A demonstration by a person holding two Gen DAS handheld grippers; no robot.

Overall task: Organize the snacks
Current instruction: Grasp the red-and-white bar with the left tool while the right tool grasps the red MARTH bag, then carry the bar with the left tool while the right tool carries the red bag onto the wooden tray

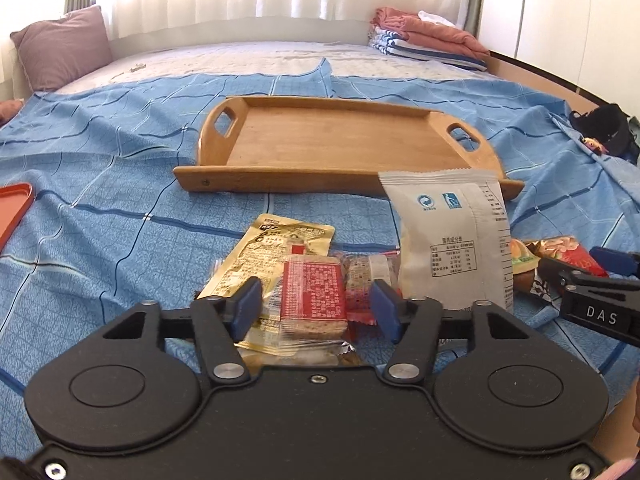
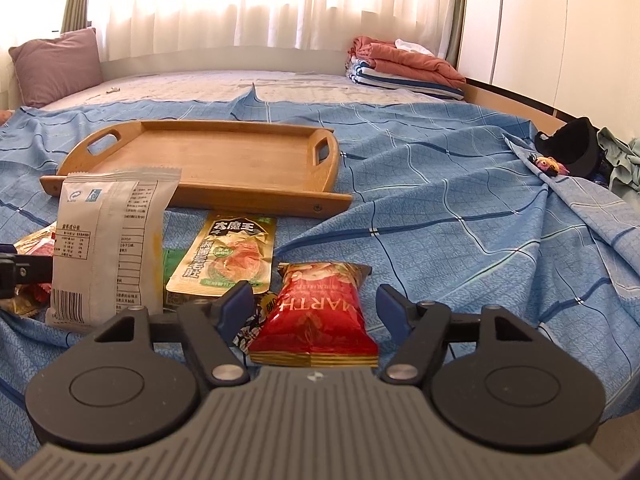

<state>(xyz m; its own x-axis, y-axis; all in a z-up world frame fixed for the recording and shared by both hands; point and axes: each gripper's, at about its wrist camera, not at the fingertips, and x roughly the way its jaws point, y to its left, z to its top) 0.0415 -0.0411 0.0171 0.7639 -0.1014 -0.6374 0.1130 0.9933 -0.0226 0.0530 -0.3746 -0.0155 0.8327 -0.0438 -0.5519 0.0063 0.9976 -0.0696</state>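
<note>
A pile of snack packets lies on the blue bedsheet in front of an empty wooden tray point(image 1: 340, 144), which also shows in the right wrist view point(image 2: 208, 160). My left gripper point(image 1: 318, 306) is open, its blue pads on either side of a red-labelled cracker bar point(image 1: 314, 300) that lies on a gold packet point(image 1: 264, 256). A grey-white pouch point(image 1: 456, 240) stands just right of it. My right gripper point(image 2: 316, 308) is open around a red packet point(image 2: 316, 316). A gold-green packet point(image 2: 236, 256) and the grey-white pouch point(image 2: 108, 244) lie to its left.
An orange-red tray edge point(image 1: 14, 208) sits at the far left. A purple pillow point(image 1: 60, 48) and folded blankets point(image 1: 428, 40) lie at the back of the bed. A black object point(image 2: 576, 148) rests at the right edge. The right gripper's finger point(image 1: 600, 300) shows in the left view.
</note>
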